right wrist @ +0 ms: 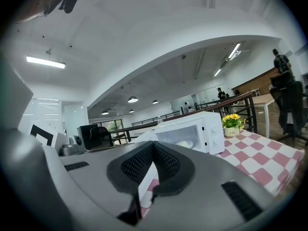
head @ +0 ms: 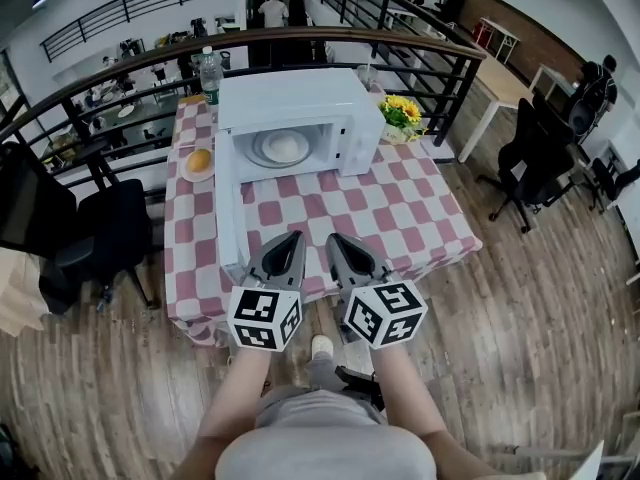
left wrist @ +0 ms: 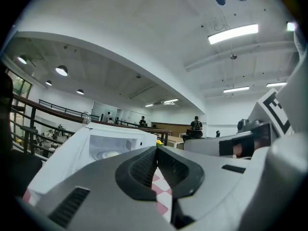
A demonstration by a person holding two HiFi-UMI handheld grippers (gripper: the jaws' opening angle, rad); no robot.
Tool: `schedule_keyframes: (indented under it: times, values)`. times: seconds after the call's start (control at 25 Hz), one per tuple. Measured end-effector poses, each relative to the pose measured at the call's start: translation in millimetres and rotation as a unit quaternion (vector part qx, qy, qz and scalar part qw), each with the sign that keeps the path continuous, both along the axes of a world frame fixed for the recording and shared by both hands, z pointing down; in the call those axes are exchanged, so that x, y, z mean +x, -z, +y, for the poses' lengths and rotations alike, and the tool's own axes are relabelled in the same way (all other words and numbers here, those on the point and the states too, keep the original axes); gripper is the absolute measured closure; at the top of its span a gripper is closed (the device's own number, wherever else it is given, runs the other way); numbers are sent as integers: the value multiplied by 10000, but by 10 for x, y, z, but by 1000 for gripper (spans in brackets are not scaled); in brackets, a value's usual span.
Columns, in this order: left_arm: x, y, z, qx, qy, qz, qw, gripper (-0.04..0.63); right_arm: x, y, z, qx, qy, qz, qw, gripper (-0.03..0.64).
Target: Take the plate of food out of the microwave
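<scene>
- Left gripper [head: 295,236]: jaws shut flat together, nothing between them; held level at the near table edge, well short of the oven.
- Right gripper [head: 332,238]: just beside the left one, jaws likewise pressed together and empty (both must open before any grasp).
- Table [head: 405,213]: pink-and-white checked cloth, bare across the near half.
- Microwave door [head: 228,203]: swung fully open toward the near left, so the cavity is clear to enter.
- Microwave [head: 300,103]: white, at the far middle of the table.
- Plate of food [head: 285,146]: inside the cavity, lying flat, with a pale round mound on it. Judged stiff, smooth and breakable, moderately light; best pinched at the near rim and kept level so the food does not slide.
- Second plate [head: 199,163]: holds a bun, left of the oven.
- Flower pot [head: 402,118]: right of the oven.
- Bottle [head: 209,73]: behind the oven, at the railing.
</scene>
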State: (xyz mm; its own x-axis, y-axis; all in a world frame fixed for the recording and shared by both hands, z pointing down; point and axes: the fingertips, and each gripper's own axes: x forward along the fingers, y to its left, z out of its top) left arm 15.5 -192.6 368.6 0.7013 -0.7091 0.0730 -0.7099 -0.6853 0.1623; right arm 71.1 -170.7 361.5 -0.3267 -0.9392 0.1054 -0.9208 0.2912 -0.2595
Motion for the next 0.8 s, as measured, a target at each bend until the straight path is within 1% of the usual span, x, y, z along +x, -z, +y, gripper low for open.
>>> schedule_keyframes:
  times: [0.36,0.56,0.8]
  values:
    - [208,-94,-594,-115,231,14,9997,594,190,-59,-665,3,344,-90,9994,592]
    - [333,-194,-939,-286,451,-33,9986,594,333,-167,-1043,-199,500,-231,9983,592]
    - [461,-300,-1261,-381,716,-90,9967,594,481,-297,-1440,-384,748,-312,9960,592]
